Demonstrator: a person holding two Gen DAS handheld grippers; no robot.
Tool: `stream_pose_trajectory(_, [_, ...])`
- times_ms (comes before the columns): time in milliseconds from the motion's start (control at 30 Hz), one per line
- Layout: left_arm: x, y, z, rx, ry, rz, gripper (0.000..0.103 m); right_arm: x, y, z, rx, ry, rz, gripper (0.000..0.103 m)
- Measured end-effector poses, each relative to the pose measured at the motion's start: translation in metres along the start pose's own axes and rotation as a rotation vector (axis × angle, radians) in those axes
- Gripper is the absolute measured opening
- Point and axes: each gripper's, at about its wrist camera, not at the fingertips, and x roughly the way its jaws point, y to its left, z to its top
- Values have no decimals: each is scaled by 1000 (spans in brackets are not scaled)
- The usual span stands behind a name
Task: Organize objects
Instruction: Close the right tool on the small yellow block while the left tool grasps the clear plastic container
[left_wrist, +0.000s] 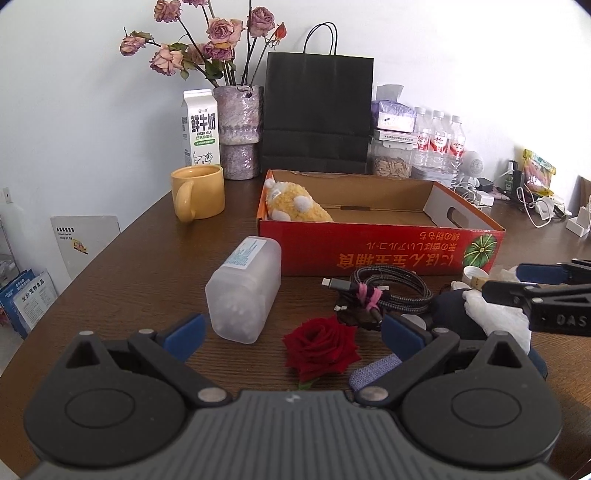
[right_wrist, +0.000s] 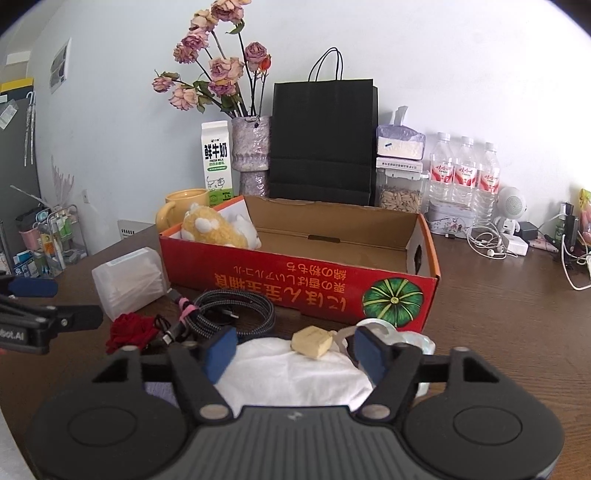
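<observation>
A red cardboard box (left_wrist: 369, 254) (right_wrist: 295, 291) lies open on the brown table, with a yellow plush toy (left_wrist: 295, 205) (right_wrist: 216, 225) in its left end. In front of it lie a translucent plastic bottle (left_wrist: 243, 291) (right_wrist: 127, 282), a coiled braided cable (left_wrist: 384, 291) (right_wrist: 229, 310), a red rose (left_wrist: 321, 347) (right_wrist: 129, 330) and a white soft item (right_wrist: 291, 373) (left_wrist: 495, 314) with a small yellow block (right_wrist: 312, 343). My left gripper (left_wrist: 293, 334) is open around the rose. My right gripper (right_wrist: 293, 354) is open, its pads either side of the white item.
A yellow mug (left_wrist: 199, 195), milk carton (left_wrist: 201, 129), vase of dried roses (left_wrist: 240, 133), black paper bag (left_wrist: 317, 110), seed jar (left_wrist: 391, 162) and water bottles (left_wrist: 439, 140) line the back. Chargers and cables (right_wrist: 517, 240) lie at the right.
</observation>
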Motion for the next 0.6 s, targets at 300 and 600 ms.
stream_pose_trajectory(300, [11, 9, 1, -19, 15, 14, 103, 32, -10, 7, 48, 42, -1, 39])
stream_pose_trajectory(600, [19, 11, 1, -28, 23, 19, 103, 33, -18, 0, 84, 34, 4, 22])
